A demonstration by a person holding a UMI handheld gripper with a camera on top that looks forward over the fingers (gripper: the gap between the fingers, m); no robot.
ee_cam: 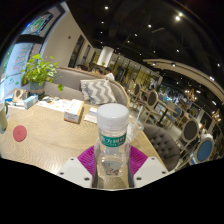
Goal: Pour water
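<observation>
Pinches a clear plastic bottle [112,140] between both fingers of the claw [112,166]. Purple pads [89,160] press against the bottle's lower body from either side, no gap visible at left or right. Stands upright in the grip, white cap [113,116] on top, pale label with small print just under the cap. Holds water inside, though level hard to read through the plastic.

Sits above the near edge of a light wooden worktop [45,135]. Carries several small things farther back on that worktop: a potted green plant [41,72] well beyond the fingers and off to the left, a pale blue box [25,101] at the plant's foot, a small cardboard box [73,110] nearer the middle, a thin white-and-green booklet or card [92,117] just behind the bottle's left side. Shows a round pink object [20,133] lying flat near the worktop's left end, well apart from the bottle.

Beyond the worktop, a grey sofa [70,85] with a striped cushion [97,92]. To the right, a row of chairs [186,130] with round backs, one blue-backed chair [203,150] nearest. Farther off, a large indoor hall with ceiling spotlights [178,17] and a bright screen or picture [38,24] high on the left wall.
</observation>
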